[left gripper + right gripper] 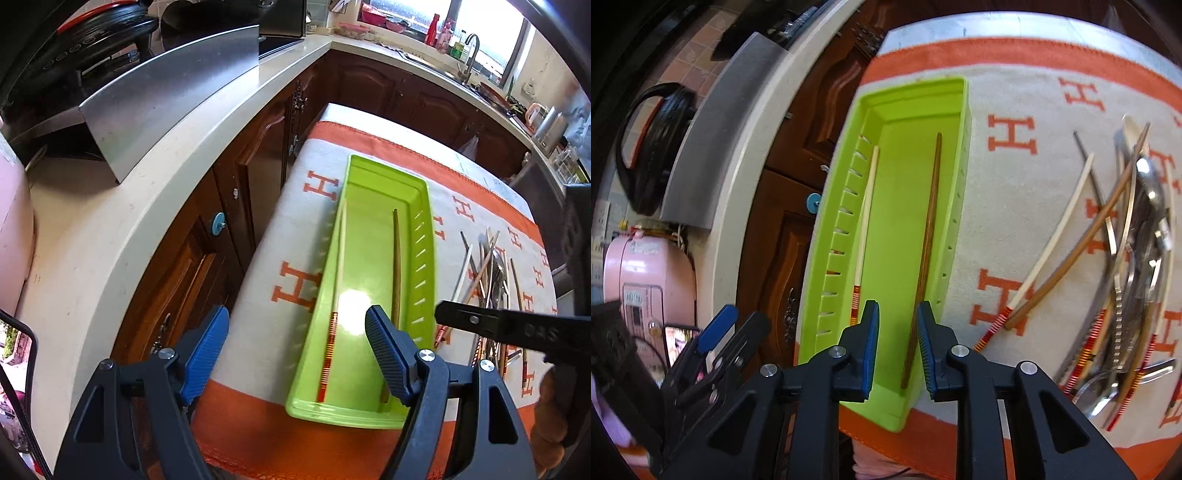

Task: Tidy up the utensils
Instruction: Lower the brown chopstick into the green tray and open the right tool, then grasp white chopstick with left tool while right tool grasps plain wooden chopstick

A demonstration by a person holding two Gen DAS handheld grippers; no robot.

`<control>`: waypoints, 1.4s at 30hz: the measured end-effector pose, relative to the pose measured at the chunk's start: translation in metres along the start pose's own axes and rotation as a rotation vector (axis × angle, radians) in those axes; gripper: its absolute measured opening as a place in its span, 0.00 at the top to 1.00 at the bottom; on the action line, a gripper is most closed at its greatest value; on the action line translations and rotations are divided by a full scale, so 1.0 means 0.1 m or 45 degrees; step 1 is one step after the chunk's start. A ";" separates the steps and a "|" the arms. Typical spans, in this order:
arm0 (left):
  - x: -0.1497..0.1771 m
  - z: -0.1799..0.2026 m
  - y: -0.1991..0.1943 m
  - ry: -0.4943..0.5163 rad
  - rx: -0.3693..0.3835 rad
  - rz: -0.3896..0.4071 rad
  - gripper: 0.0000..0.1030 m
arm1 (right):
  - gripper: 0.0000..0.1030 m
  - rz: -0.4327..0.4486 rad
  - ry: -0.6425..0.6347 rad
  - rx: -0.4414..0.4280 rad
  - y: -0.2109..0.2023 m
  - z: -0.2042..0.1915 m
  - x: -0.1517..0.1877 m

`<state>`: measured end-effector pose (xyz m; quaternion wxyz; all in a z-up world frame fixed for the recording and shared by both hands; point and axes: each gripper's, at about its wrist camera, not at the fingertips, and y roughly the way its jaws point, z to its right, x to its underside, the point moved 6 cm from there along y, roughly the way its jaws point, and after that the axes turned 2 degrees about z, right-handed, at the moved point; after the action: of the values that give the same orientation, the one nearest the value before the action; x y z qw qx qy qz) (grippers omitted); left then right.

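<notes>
The brown chopstick (925,254) lay in the green tray (827,258), its near end between the right gripper (898,350)'s slightly parted pads at lower centre, untouched. The left gripper (297,354) gaped empty. Only the right view showed the utensil pile (1123,266) fully; the tray also held a white chopstick (866,218).

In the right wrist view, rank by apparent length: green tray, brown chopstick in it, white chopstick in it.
1. green tray
2. brown chopstick
3. white chopstick
The right gripper, nearer the camera, hides the brown chopstick's lower end partly.
</notes>
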<state>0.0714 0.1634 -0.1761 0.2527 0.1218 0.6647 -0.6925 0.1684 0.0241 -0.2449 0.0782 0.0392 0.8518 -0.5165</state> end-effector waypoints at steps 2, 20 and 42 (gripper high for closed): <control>-0.01 0.06 -0.02 0.013 0.001 0.014 0.28 | 0.79 0.045 -0.032 0.009 -0.11 0.00 0.02; -0.11 1.53 0.12 0.385 0.146 -0.018 0.30 | 0.80 0.344 0.231 0.141 -1.70 1.83 0.22; -0.13 2.13 1.19 0.544 0.233 -0.431 0.66 | 0.92 0.165 0.105 0.607 -1.13 2.77 0.35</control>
<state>0.1792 -0.0418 -0.2533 -0.0243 0.1743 0.6486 -0.7405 0.1428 -0.2746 -0.2782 0.0650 0.1321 0.7042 -0.6946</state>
